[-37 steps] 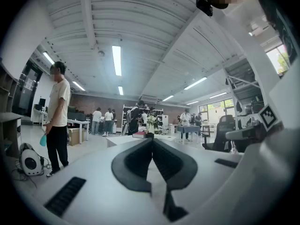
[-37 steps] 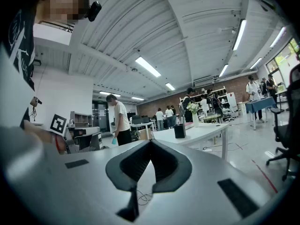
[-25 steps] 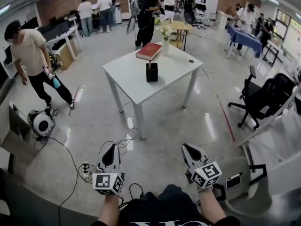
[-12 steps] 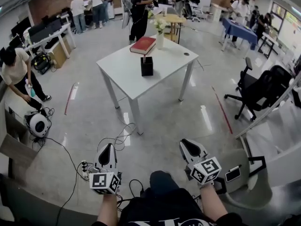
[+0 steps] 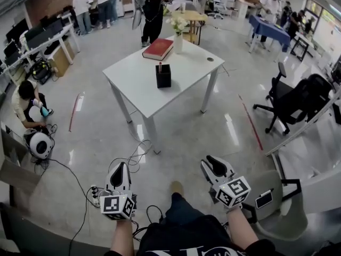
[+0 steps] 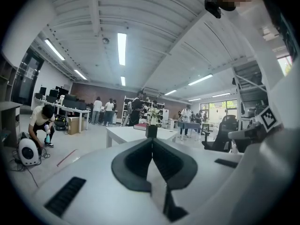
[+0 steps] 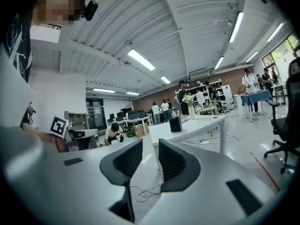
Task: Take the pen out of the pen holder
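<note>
The black pen holder (image 5: 163, 76) stands near the middle of a white table (image 5: 133, 81), several steps ahead of me. A thin pen (image 5: 160, 66) sticks up out of it. Both grippers are held low and in front of me, far short of the table. The left gripper (image 5: 122, 170) is shut and empty; in the left gripper view its jaws meet (image 6: 152, 141) just under the distant pen holder (image 6: 151, 131). The right gripper (image 5: 212, 163) is open. Its jaws (image 7: 150, 142) have just been opening with nothing between them, and the pen holder (image 7: 175, 124) shows beyond them.
A red book (image 5: 157, 48) and a vase of flowers (image 5: 178, 35) share the table. Cables and a power strip (image 5: 96, 194) lie on the floor by my left gripper. A black office chair (image 5: 295, 103) stands to the right. A person (image 5: 25, 97) crouches at left by a white machine (image 5: 40, 144).
I have stepped a little toward the table and both grippers came along. The right gripper's jaws have parted. The person at left has gone from standing to crouching.
</note>
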`<state>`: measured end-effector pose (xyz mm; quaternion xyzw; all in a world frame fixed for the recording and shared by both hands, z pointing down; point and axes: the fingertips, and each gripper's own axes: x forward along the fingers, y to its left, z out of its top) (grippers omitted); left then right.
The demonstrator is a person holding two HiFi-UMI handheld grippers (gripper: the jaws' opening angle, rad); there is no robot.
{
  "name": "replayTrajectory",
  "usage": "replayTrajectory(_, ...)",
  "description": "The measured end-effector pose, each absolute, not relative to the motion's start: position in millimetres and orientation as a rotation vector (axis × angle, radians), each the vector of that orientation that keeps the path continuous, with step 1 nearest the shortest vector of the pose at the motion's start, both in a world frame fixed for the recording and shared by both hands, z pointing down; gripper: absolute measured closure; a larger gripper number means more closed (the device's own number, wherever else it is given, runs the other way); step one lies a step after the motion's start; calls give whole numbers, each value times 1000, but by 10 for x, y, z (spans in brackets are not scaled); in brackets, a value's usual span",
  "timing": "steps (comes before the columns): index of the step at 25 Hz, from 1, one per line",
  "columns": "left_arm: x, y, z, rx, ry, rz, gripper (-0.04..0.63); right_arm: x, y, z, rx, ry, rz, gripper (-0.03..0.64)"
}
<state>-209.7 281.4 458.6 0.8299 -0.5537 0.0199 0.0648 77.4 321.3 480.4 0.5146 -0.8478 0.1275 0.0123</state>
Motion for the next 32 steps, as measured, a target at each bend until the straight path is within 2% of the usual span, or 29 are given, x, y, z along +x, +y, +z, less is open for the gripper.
replayTrajectory(22,-1843,993,4345,2473,-1779,80,591,1078,1193,4710,1540,-2715,412,495)
replayTrajectory(32,-1656,633,4486,2465,-1745,108,591,1161,818,4755,1504,-2730,413,494)
